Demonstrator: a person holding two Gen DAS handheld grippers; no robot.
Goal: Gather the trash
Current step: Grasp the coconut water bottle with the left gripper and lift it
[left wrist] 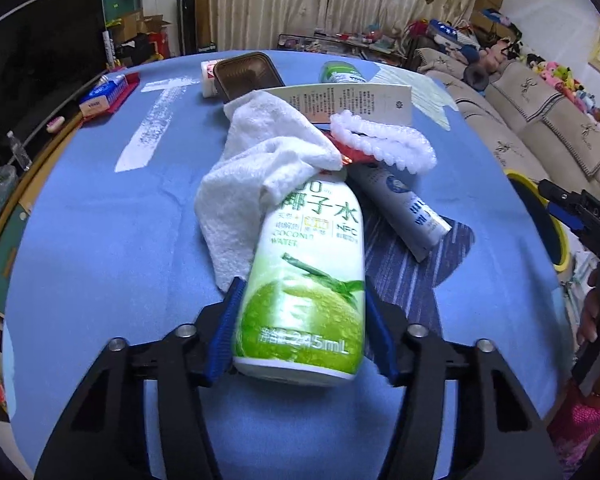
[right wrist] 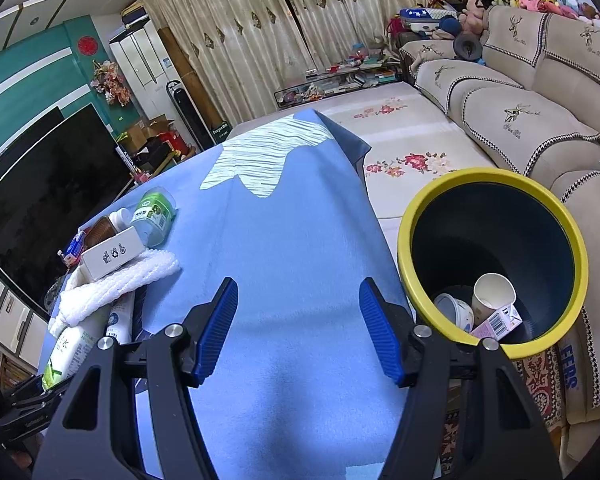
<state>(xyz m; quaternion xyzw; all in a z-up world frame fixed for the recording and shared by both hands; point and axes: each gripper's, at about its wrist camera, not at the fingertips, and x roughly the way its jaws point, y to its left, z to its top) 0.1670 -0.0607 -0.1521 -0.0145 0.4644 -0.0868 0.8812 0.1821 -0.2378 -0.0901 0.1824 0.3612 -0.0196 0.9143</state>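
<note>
My left gripper (left wrist: 300, 320) is shut on a white and green coconut water bottle (left wrist: 304, 276) that lies on the blue tablecloth (left wrist: 100, 240); its blue pads press both sides of the bottle's base. A white towel (left wrist: 260, 160) covers the bottle's top. The bottle also shows in the right wrist view (right wrist: 66, 354). My right gripper (right wrist: 298, 324) is open and empty above the table's right part. A yellow-rimmed dark trash bin (right wrist: 488, 188) stands beside the table on the right, holding paper cups (right wrist: 494, 292) and a small carton (right wrist: 500, 322).
On the table lie a grey tube (left wrist: 404, 208), a white foam net (left wrist: 384, 142), a long white box (left wrist: 348, 100), a brown tray (left wrist: 246, 74), a green-capped bottle (left wrist: 342, 72) and a tissue pack (left wrist: 104, 94). A sofa (right wrist: 520, 120) stands at the right.
</note>
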